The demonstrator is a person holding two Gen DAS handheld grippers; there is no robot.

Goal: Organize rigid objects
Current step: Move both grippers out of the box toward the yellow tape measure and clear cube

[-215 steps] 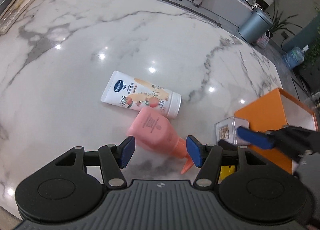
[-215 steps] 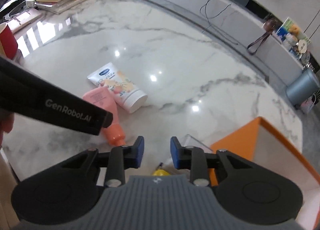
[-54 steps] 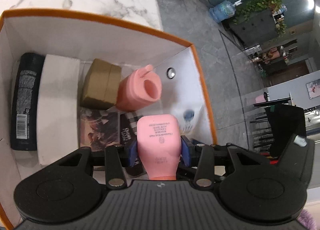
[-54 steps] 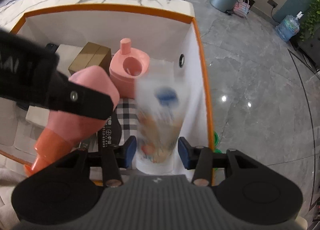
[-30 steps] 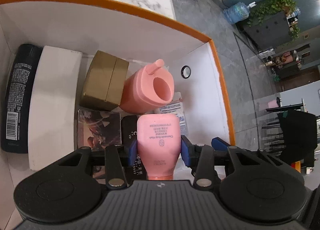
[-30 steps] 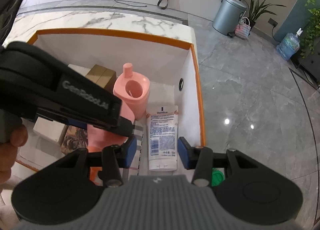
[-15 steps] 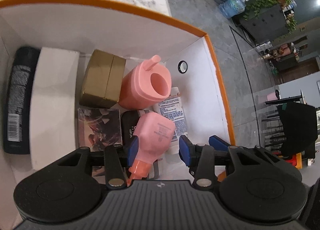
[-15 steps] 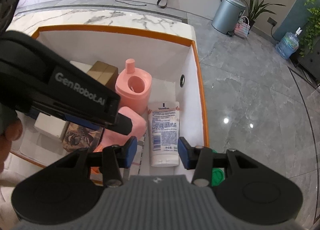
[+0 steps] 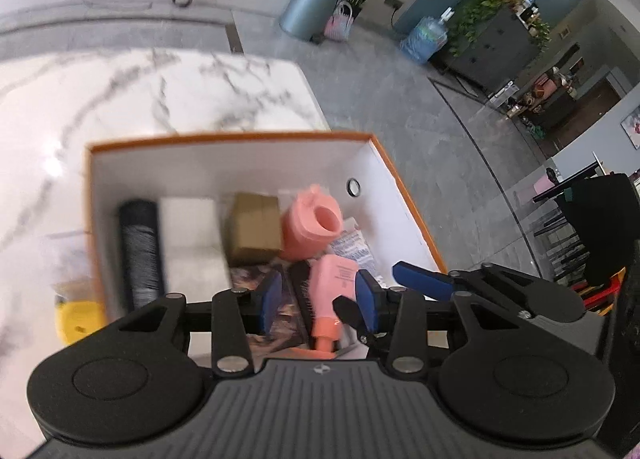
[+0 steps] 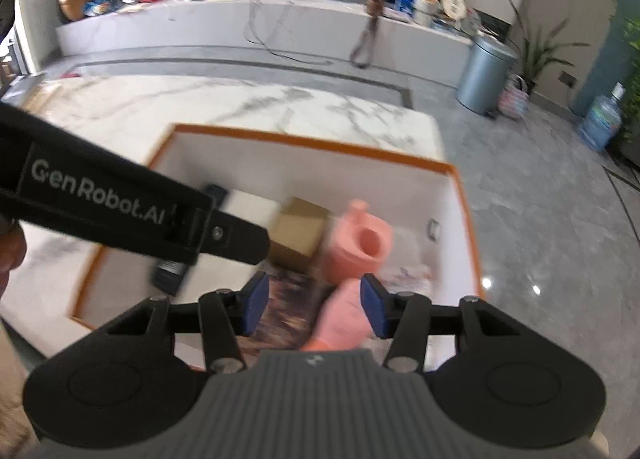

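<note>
The orange box (image 9: 228, 137) with white walls stands at the corner of the marble table (image 9: 120, 91). A pink bottle (image 9: 334, 279) lies in it, cap toward me, next to a white tube (image 9: 354, 247). My left gripper (image 9: 318, 301) hangs above the box with its jaws closing; the bottle shows through the gap, but the pads do not touch it. My right gripper (image 10: 315, 307) hovers over the same spot with its jaws opening and nothing held. In the right wrist view the pink bottle (image 10: 344, 319) lies blurred below the fingers.
Also in the box are a pink cup (image 9: 312, 223), a brown carton (image 9: 254, 227), a white carton (image 9: 190, 243) and a black bottle (image 9: 140, 251). A yellow object (image 9: 76, 319) lies on the table left of the box. The floor drops away to the right, with a grey bin (image 10: 486, 75) beyond.
The left gripper let go of the pink bottle, which tipped over and now lies in the box. Both grippers have risen away from the box, and the view has widened.
</note>
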